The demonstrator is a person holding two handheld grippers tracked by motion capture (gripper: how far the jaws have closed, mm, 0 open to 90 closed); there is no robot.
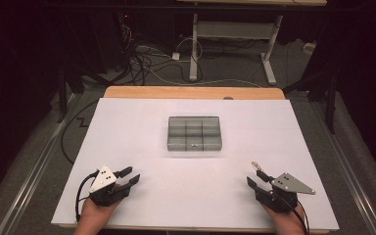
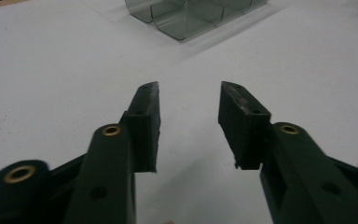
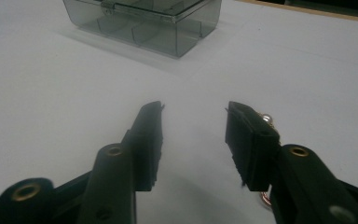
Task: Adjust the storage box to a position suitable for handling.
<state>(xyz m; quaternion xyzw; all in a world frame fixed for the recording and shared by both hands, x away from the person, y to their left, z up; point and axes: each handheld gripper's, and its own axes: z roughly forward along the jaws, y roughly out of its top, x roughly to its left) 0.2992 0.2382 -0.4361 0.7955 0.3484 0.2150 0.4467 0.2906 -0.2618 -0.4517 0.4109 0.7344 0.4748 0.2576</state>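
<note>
A clear grey compartment box with its lid down sits in the middle of the white sheet; it also appears far ahead in the left gripper view and the right gripper view. A small metal trinket with a pearl-like bead lies just beyond my right gripper, and peeks out behind its right jaw. My left gripper rests near the front left of the sheet. Both grippers stand open with only bare sheet between the jaws.
The white sheet covers most of a wooden table. A hand holds each gripper at the front edge. Beyond the table stand another desk's white legs and floor cables.
</note>
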